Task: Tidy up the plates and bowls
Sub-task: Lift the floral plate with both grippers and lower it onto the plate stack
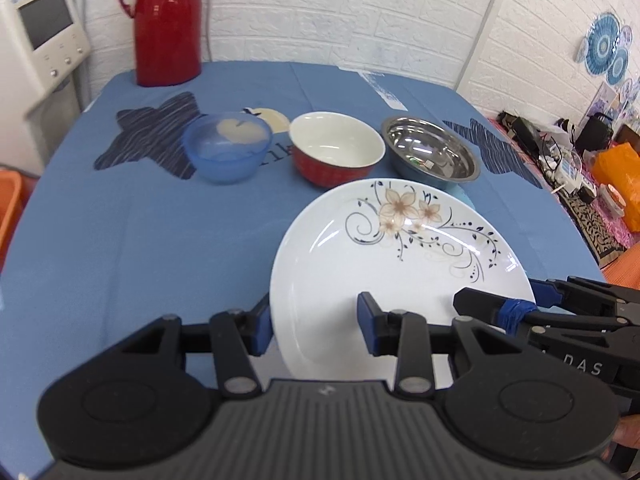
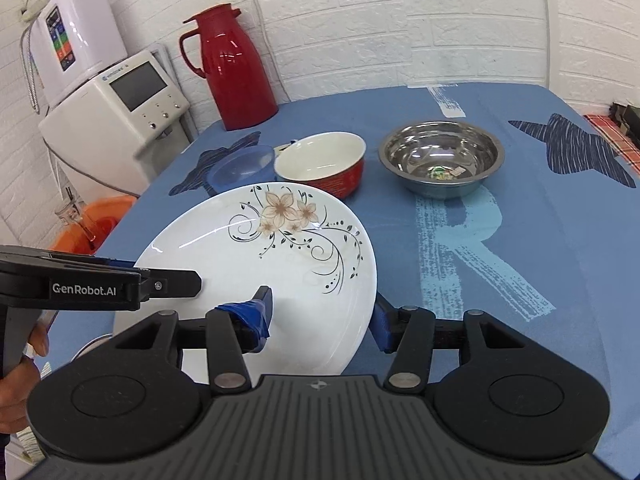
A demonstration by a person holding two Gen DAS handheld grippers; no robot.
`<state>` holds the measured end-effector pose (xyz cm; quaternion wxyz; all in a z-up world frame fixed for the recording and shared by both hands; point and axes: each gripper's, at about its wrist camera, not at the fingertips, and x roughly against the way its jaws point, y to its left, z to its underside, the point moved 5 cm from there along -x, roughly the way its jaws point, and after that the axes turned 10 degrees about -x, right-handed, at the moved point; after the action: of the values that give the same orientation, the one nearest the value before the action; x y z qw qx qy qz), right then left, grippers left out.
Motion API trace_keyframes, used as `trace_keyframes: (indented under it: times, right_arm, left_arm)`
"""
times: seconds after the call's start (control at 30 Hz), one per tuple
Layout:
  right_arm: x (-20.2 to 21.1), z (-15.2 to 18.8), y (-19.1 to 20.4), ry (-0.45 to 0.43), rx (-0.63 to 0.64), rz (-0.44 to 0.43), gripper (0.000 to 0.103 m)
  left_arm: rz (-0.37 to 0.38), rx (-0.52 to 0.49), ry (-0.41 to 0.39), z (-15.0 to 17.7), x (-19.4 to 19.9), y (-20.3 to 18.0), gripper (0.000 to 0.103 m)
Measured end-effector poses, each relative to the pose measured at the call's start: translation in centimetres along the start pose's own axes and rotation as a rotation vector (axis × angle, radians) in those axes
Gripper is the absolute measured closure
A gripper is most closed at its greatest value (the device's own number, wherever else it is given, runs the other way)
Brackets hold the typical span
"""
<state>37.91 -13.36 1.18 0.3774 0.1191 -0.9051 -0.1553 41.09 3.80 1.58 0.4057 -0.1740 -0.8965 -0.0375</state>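
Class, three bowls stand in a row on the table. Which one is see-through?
The blue plastic bowl at the left end; the red bowl and metal bowl are opaque.

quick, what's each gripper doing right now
Left gripper: open, its fingers astride the rim of the white flowered plate; grip cannot be confirmed.
Right gripper: open, likewise astride the plate's rim on the opposite side.

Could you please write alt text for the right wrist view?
The right gripper straddles the rim of a white floral plate, the left gripper alongside. Behind stand a blue bowl, red bowl, steel bowl and red jug.
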Motion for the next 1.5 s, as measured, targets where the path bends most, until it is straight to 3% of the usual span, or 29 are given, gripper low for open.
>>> trace_keyframes:
  times: [0.37, 0.6, 0.9, 1.2, 1.37, 1.5]
  right_arm:
    - [1.3, 6.4, 8.4, 0.040, 0.032, -0.125, 0.064]
    - [0.9, 10.0, 11.1, 0.094, 0.002, -0.175, 0.063]
    - [2.0, 11.6, 10.6, 0.032, -0.022, -0.114, 0.062]
    - [0.7, 12.4, 10.1, 0.021, -0.075, -0.137, 0.062]
    - [0.9, 12.2, 9.4, 0.012, -0.146, -0.176, 0.063]
    - [1.9, 11.9, 8.6, -0.018, -0.223, -0.191, 0.062]
  left_arm:
    - [-0.106, 0.087, -0.031, 8.9, 8.3, 5.6, 0.067]
    - [-0.134, 0.128, -0.039, 13.1, 10.8, 7.8, 0.067]
    - [-0.069, 0.117, -0.008, 14.8, 8.9, 7.2, 0.067]
    - [-0.063, 0.125, -0.030, 15.2, 8.2, 7.9, 0.066]
    - [-0.027, 0.122, -0.038, 14.9, 8.0, 7.7, 0.050]
    - [-0.040, 0.105, -0.093, 14.3, 9.1, 7.7, 0.048]
